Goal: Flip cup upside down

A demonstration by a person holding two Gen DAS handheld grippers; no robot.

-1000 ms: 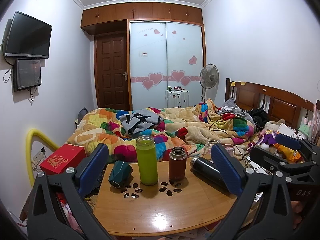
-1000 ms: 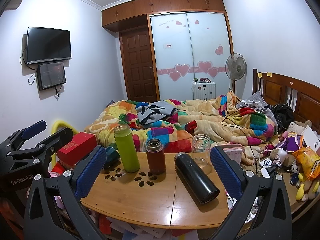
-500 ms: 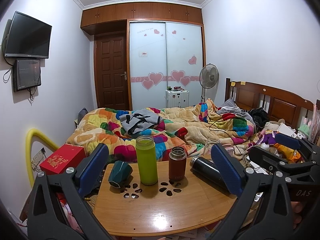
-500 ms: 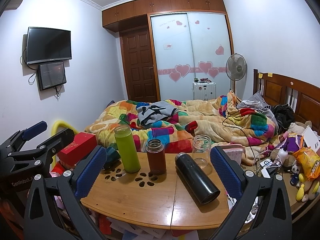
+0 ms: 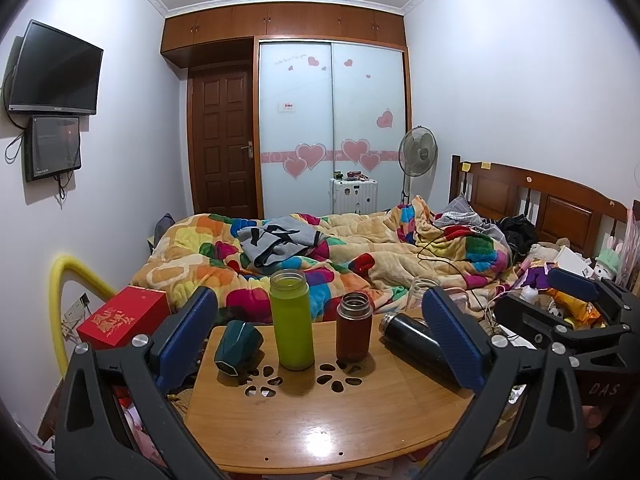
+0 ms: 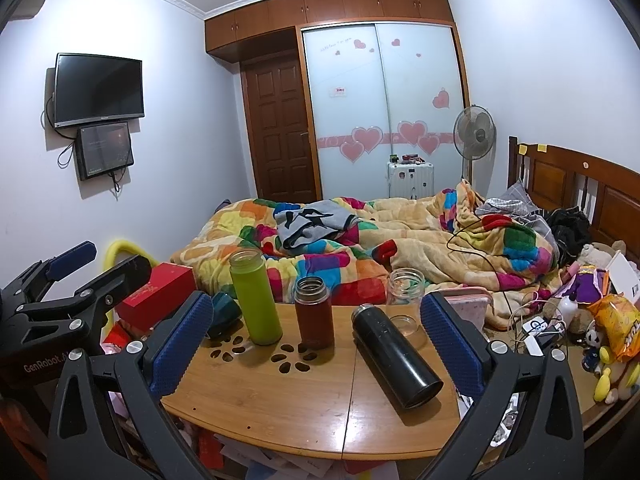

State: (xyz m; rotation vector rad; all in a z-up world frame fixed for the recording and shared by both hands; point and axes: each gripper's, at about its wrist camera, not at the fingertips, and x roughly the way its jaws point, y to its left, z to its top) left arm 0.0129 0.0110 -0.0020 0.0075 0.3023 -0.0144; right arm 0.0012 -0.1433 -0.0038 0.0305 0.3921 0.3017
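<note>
On the wooden table stand a green bottle, a brown-red flask and a clear glass jar, all upright with open mouths. A black flask and a dark teal cup lie on their sides. My left gripper is open and empty, held back from the table, with the green bottle and brown-red flask showing between its fingers. My right gripper is open and empty, with the black flask showing between its fingers. Each gripper shows at the edge of the other's view.
A bed with a colourful blanket lies behind the table. A red box sits to the left. Toys, snack bags and cables clutter the right side. Papers lie under the table.
</note>
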